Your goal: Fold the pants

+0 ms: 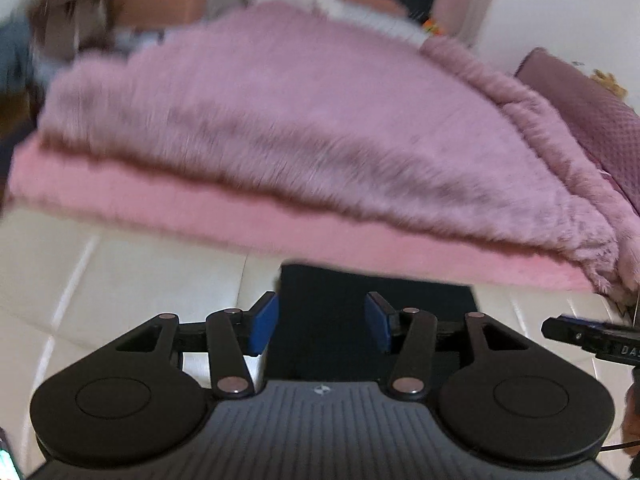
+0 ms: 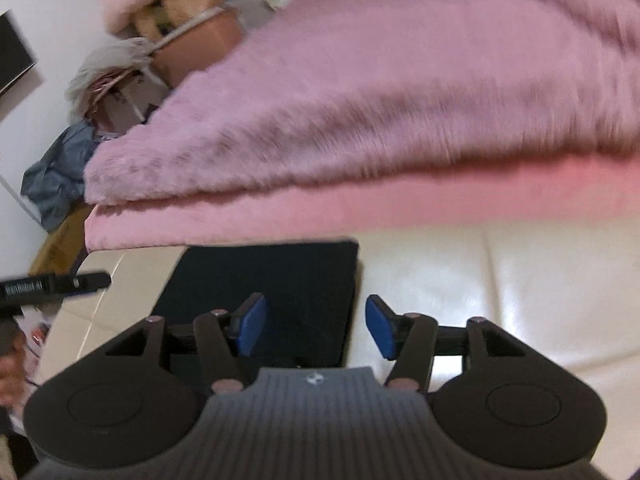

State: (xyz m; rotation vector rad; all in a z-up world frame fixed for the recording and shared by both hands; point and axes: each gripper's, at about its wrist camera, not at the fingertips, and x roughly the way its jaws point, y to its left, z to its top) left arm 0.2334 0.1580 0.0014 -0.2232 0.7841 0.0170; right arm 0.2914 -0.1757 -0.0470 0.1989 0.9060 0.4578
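Note:
The pants (image 1: 360,292) are a dark, flat, folded rectangle lying on the cream leather bed end, just below the pink blanket's edge. They also show in the right wrist view (image 2: 280,280). My left gripper (image 1: 322,322) is open, its blue pads above the pants' near part, holding nothing. My right gripper (image 2: 316,326) is open too, with its left pad over the pants and its right pad over the cream leather. The other gripper's tip shows at the right edge of the left wrist view (image 1: 592,334) and at the left edge of the right wrist view (image 2: 52,284).
A fluffy pink blanket (image 1: 300,120) covers the bed above a pink sheet (image 1: 200,216). The cream leather bed end (image 2: 480,288) spreads under both grippers. Boxes, clothes and a stuffed toy (image 2: 168,20) pile up beyond the bed's far left. A mauve pillow (image 1: 580,112) lies at the right.

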